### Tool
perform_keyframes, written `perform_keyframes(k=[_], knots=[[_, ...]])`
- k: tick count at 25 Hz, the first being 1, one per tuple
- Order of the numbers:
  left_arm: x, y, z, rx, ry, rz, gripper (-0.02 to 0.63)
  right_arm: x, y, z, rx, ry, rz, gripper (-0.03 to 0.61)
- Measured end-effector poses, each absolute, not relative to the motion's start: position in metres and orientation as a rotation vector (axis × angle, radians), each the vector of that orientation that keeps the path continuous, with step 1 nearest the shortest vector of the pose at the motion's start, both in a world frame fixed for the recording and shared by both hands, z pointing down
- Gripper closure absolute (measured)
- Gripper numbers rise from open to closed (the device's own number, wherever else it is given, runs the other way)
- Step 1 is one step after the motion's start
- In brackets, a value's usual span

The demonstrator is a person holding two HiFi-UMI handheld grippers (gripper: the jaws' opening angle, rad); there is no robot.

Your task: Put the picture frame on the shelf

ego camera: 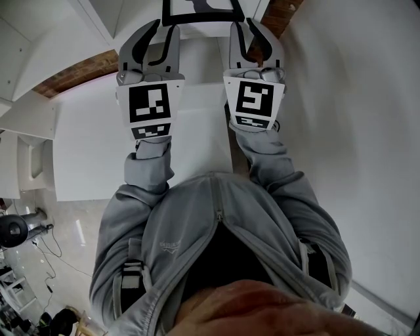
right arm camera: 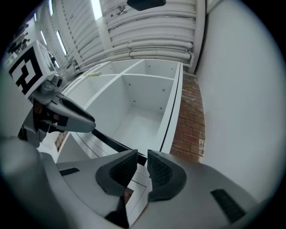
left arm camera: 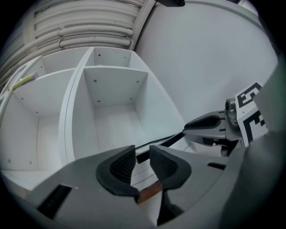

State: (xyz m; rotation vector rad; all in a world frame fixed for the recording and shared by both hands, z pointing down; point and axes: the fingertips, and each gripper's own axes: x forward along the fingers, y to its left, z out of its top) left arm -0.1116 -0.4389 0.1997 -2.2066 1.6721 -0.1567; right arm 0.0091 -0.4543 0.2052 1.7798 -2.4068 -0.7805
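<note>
Because the picture frame (ego camera: 197,20) is a broad, thin thing that would swing from 1 grip, the person carries it between 2 claws, 1 on each side. The left claw (left arm camera: 142,154) stands narrow, its ribbed pads closed on the frame's left side. The right claw (right arm camera: 142,161) is likewise narrow and clamped on the right side, so neither is empty. Holding both sides keeps the frame from twisting and, I judge, lets it be steered squarely into an opening rather than caught on a divider.

The frame hangs in the air in front of the person, beyond the outstretched grey sleeves (ego camera: 269,164), and rests on nothing. Just ahead of it is the white shelf (left arm camera: 73,112), whose open compartments show empty in both gripper views. A strip of brick wall (right arm camera: 190,120) runs beside the shelf's right upright. The frame has not yet entered a compartment, so the task looks to be at the approach, with the set-down to come.

Its near black edge runs across the person from claw to claw. That edge is a straight bar joining the 2 claws in the head view and a dark line leading toward the other claw in each gripper view. The 2 sides that meet this edge lead away toward the shelf and run off the top of the head view, so I cannot tell whether the crosswise edge is the longer one. The broad face seems turned upward, closer to flat than upright, though I cannot tell how steeply it tilts.
</note>
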Motion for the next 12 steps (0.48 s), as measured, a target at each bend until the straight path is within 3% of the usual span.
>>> perform_keyframes(k=[6,12], knots=[[-0.120,-0.418,0.194,-2.148,1.706,-0.085,0.593,0.007,-0.434,0.200,1.796,-2.491,-0.754,0.539],[-0.105,-0.393,0.201,-2.277,1.674,0.004,0.606,0.018,-0.405,0.196,1.795,-2.581,-0.676,0.551]])
